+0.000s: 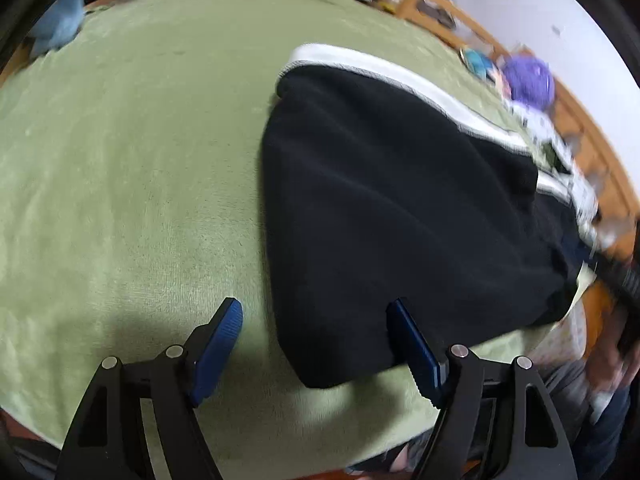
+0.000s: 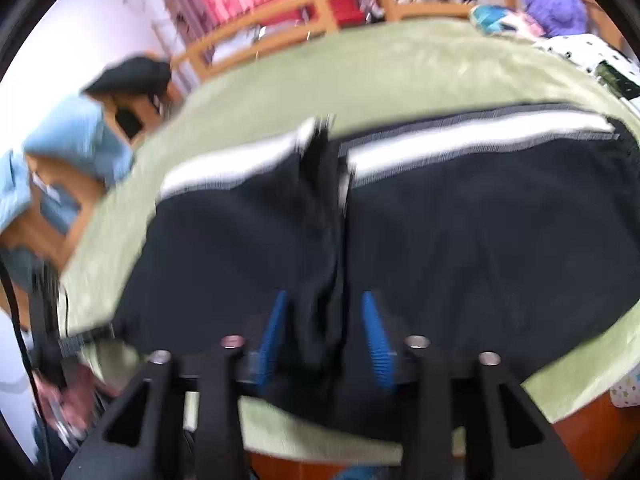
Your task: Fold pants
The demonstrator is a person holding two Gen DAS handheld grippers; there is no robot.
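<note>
Black pants (image 1: 400, 200) with a white side stripe (image 1: 380, 68) lie folded on a green blanket (image 1: 140, 160). My left gripper (image 1: 316, 320) hovers open over the pants' near left edge. Its right finger (image 1: 404, 320) is above the black cloth and its left finger (image 1: 230, 320) above bare blanket. In the right wrist view the pants (image 2: 480, 240) spread wide, the stripe (image 2: 480, 140) running along their far edge. A raised ridge of black cloth (image 2: 320, 240) runs toward my right gripper (image 2: 325, 308). The ridge stands between the open blue pads without being pinched.
A wooden bed rail (image 2: 280, 8) borders the far side. A purple plush (image 2: 556, 4) and a spotted white cloth (image 2: 580, 52) lie at the far right. Light blue fabric (image 2: 80, 136) is heaped at the left. A person's clothing (image 1: 572, 384) shows past the near edge.
</note>
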